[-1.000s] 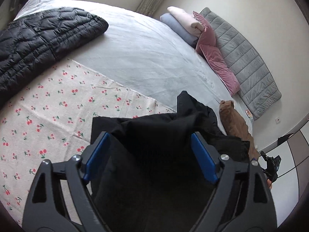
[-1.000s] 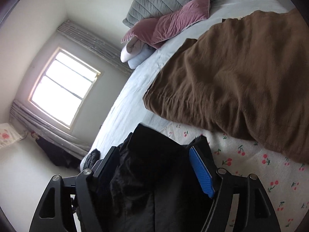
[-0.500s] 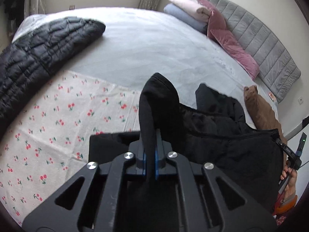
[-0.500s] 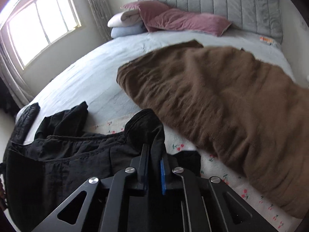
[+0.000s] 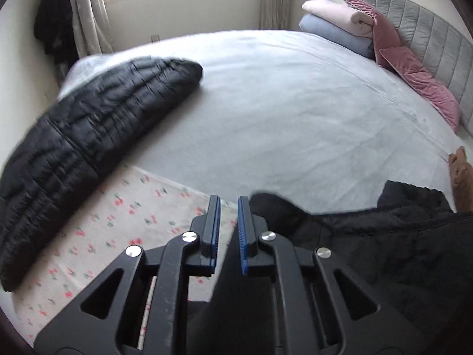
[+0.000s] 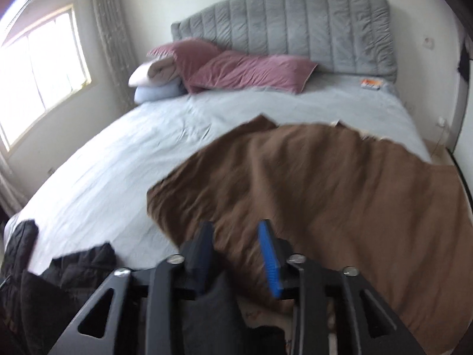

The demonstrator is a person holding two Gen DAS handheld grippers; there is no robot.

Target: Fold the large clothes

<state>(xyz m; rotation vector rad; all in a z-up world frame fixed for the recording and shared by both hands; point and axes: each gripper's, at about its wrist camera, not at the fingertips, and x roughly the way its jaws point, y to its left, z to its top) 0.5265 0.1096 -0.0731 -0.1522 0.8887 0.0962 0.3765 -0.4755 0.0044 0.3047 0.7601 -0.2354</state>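
Observation:
The black garment [image 5: 399, 251] lies crumpled on the bed at the lower right of the left wrist view. My left gripper [image 5: 228, 199] sits just left of it; its jaws are opening, a narrow gap apart, with only the cherry-print cloth [image 5: 112, 222] showing through near the tips. In the right wrist view the same black garment [image 6: 77, 269] is heaped at the lower left, and a fold of it sits low between the jaws. My right gripper [image 6: 235, 224] is opening wider, its pads off the fabric, and points over the brown blanket [image 6: 325, 201].
A black quilted jacket [image 5: 88, 136] lies along the bed's left side. The grey sheet [image 5: 280, 103] stretches to the pink pillows [image 6: 251, 69], folded blankets [image 5: 334, 26] and grey headboard [image 6: 295, 26]. A window and curtains are beyond the bed.
Half a second ago both grippers were shut on folds of the black garment. Now both sets of jaws have parted and the fabric has slipped down out of the pads. Both views have swung across the bed.

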